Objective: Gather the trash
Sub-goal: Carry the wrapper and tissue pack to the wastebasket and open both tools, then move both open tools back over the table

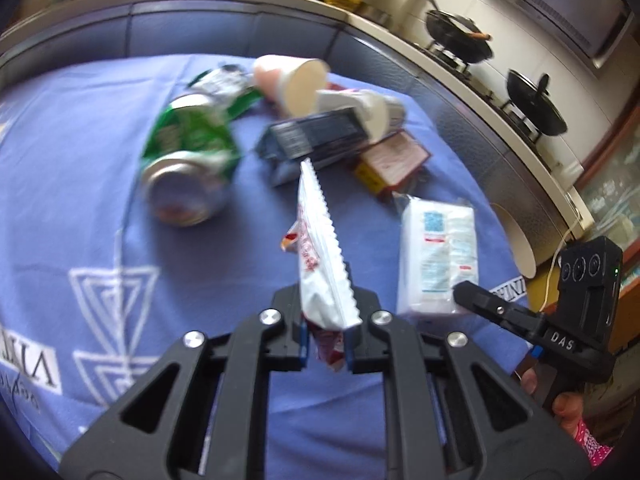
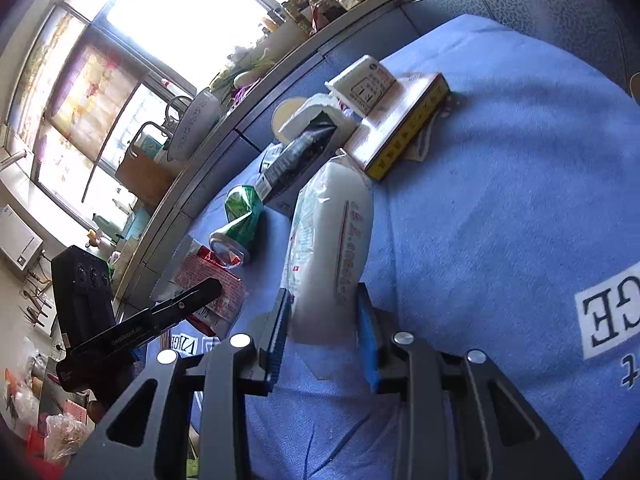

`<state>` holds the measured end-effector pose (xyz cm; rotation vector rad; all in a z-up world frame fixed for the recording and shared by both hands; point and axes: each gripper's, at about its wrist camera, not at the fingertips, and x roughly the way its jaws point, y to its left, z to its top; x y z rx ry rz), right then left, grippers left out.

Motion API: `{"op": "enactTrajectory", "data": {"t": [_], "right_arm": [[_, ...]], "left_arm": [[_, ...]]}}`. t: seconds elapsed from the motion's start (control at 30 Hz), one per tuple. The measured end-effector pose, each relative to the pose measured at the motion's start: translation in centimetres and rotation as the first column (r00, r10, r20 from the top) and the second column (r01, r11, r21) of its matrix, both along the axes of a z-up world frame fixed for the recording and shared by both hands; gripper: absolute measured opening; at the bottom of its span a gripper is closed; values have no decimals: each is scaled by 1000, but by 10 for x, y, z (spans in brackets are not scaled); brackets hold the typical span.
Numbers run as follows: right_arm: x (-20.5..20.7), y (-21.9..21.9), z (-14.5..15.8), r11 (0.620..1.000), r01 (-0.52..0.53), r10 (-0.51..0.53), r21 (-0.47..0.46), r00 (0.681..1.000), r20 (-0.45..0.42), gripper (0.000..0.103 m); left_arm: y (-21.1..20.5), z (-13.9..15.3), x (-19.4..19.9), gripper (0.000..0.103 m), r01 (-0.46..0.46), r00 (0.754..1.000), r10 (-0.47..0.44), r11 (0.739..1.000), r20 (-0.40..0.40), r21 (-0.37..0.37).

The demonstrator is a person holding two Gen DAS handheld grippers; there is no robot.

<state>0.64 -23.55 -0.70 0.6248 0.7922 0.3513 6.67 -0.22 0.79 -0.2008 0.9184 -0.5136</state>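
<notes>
My left gripper is shut on a red-and-white snack wrapper, which stands up between the blue pads above the blue cloth. My right gripper is shut on a white tissue pack; the pack also shows in the left wrist view, with the right gripper's finger against it. More trash lies on the cloth: a crushed green can, a dark carton, a paper cup and a red-and-yellow box. The can also shows in the right wrist view.
The cloth covers a table beside a grey kitchen counter. Two black woks sit on a stove at the back right. A window and a sink with dishes lie behind the counter. A white box rests on a yellow-edged box.
</notes>
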Motion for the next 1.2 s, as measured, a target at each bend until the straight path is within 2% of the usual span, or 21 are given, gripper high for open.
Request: {"op": "enactTrajectory", "data": {"t": [0.17,0.27,0.3,0.37,0.53,0.63,0.73,0.83,0.93,1.03,1.07,1.1,1.17,1.2], "right_arm": [[-10,-61,3,990,140,-141,34,990,27,31],[-24,-115,6,965,258,-260,40,964,51,31],[-29,-131,7,956,291,-293,35,954,59,31],[-39,-166,10,930,367,-367,18,927,78,31],[-64,-252,8,821,564,-554,-93,825,113,31],[-69,-287,-1,768,623,-612,-148,782,117,31],[-65,-310,-14,739,648,-640,-184,761,105,32],[-59,-320,-27,723,656,-653,-216,751,93,32],[-55,-326,-39,717,658,-659,-231,747,82,32],[-54,-334,-49,718,661,-667,-218,743,54,37],[-55,-334,-52,715,664,-672,-220,739,46,43],[-54,-333,-54,709,669,-678,-224,734,44,55],[-54,-334,-53,698,683,-689,-215,722,54,69],[-57,-333,-53,692,692,-695,-207,716,66,70]], "left_arm": [[-82,19,12,12,155,987,-155,988,34,17],[-148,29,16,12,273,960,-275,961,46,36],[-177,34,16,12,321,945,-324,946,56,44],[-225,40,17,12,394,916,-396,918,63,50],[-337,44,24,12,527,847,-529,849,57,36],[-394,33,38,12,566,822,-568,823,38,46],[-441,13,49,12,586,809,-587,807,-4,74],[-477,-11,59,12,604,797,-601,790,-63,107],[-499,-27,64,12,610,792,-604,779,-88,145],[-511,-38,67,13,597,801,-591,780,-95,185],[-515,-41,67,19,595,803,-587,779,-103,197],[-517,-45,68,37,588,808,-578,780,-114,215],[-517,-45,66,59,563,824,-559,790,-92,243],[-516,-43,66,59,552,829,-554,795,-70,252]]}}
